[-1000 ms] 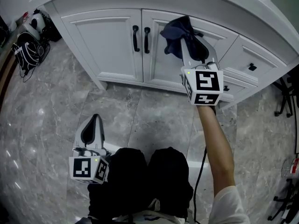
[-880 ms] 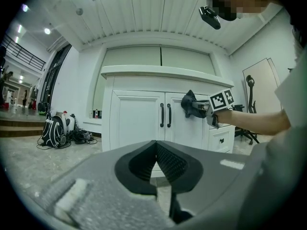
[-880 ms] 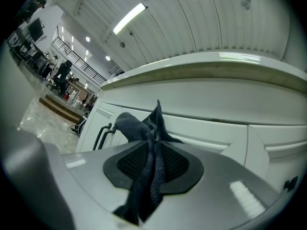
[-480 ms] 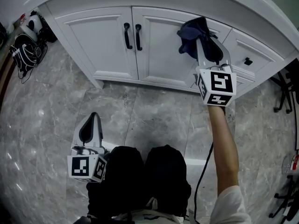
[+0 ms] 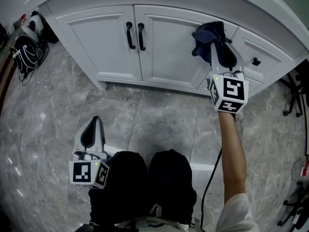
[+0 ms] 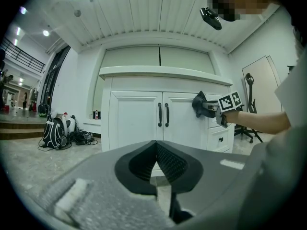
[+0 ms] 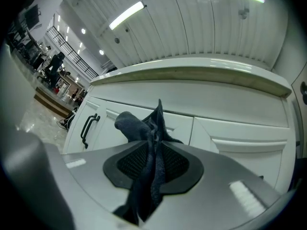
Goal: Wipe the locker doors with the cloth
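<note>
A white cabinet with two panelled doors (image 5: 164, 42) and black handles (image 5: 134, 35) fills the top of the head view. My right gripper (image 5: 212, 42) is shut on a dark blue cloth (image 5: 206, 35), which lies bunched against the upper right corner of the right door. In the right gripper view the cloth (image 7: 148, 147) hangs pinched between the jaws, close to the door. My left gripper (image 5: 94, 129) stays low over the floor, well clear of the cabinet; in the left gripper view (image 6: 156, 171) its jaws meet with nothing between them.
White drawers (image 5: 260, 57) sit to the right of the doors. Bags and cables (image 5: 26, 45) lie on the marble floor at the far left. Chair legs (image 5: 294, 100) stand at the right edge. The person's dark-clothed knees (image 5: 145, 182) fill the bottom centre.
My right gripper has slid the cloth rightward across the right door, from near the handles to its upper right corner. The left gripper has stayed put.
</note>
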